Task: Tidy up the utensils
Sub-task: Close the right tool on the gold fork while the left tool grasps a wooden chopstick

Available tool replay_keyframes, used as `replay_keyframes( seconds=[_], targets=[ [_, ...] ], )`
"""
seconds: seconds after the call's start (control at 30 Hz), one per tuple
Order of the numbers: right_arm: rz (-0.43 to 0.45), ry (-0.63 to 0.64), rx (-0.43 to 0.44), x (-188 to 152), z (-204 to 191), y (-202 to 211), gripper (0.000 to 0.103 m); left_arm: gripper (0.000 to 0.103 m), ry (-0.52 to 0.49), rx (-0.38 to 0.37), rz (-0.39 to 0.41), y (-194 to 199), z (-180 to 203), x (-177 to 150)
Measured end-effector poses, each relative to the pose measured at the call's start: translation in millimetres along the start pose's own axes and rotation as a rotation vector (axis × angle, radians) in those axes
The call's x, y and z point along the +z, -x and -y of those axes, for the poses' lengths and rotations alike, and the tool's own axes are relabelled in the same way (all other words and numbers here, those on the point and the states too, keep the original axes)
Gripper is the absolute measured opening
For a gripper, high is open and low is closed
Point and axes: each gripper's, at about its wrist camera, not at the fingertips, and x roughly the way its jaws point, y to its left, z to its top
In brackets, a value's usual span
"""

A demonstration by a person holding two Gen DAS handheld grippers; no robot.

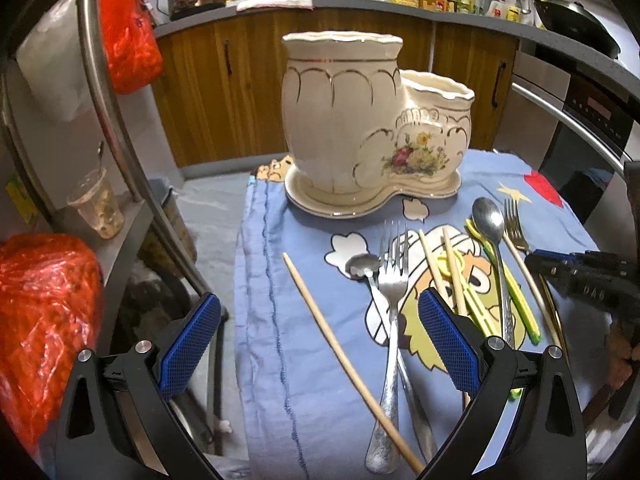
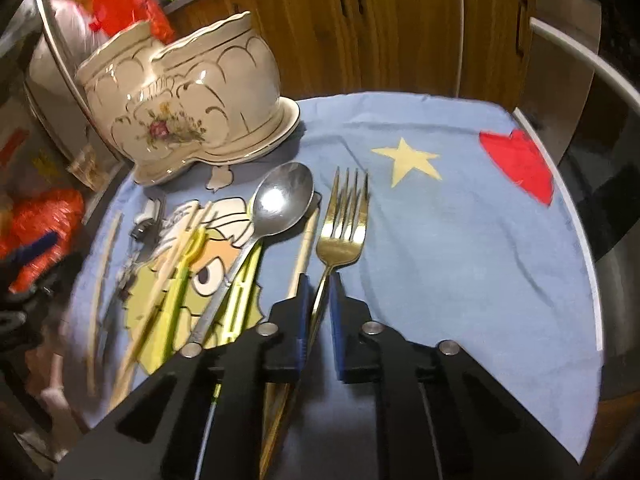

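Observation:
A cream ceramic utensil holder (image 1: 360, 120) with two openings stands at the back of the blue cloth; it also shows in the right wrist view (image 2: 188, 108). Forks, spoons and chopsticks lie on the cloth. My left gripper (image 1: 320, 344) is open above a silver fork (image 1: 394, 280) and a small spoon (image 1: 362, 266), with a lone chopstick (image 1: 340, 352) between its fingers. My right gripper (image 2: 320, 292) is nearly closed around the handle of a gold fork (image 2: 344, 220), which lies on the cloth. A large silver spoon (image 2: 280, 204) lies just left of it.
Green-yellow chopsticks (image 1: 512, 292) and wooden chopsticks (image 1: 452, 272) lie by the large spoon (image 1: 490, 224). A metal rack (image 1: 112, 120) with red bags (image 1: 128, 28) and a plastic cup (image 1: 98, 208) stands left. Wooden cabinets (image 1: 224, 80) are behind, an oven (image 1: 592, 120) right.

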Motion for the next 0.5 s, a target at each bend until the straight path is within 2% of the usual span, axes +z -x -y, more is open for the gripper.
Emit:
replay_keyframes(
  seconds=[0.1,0.23,0.5],
  targets=[
    [-0.005,-0.033,0.047,1,3,1,0.007,0.098,0.009,-0.001,-0.004,0,-4,-1],
    [0.020,-0.032,0.068,2,1,6,0.006,0.098,0.038,-0.005,-0.017,-2,-13,-1],
    [0.113,-0.053,0.058,6,7,27,0.006,0.095,0.047,-0.025,-0.072,-14,-16,-3]
  ],
)
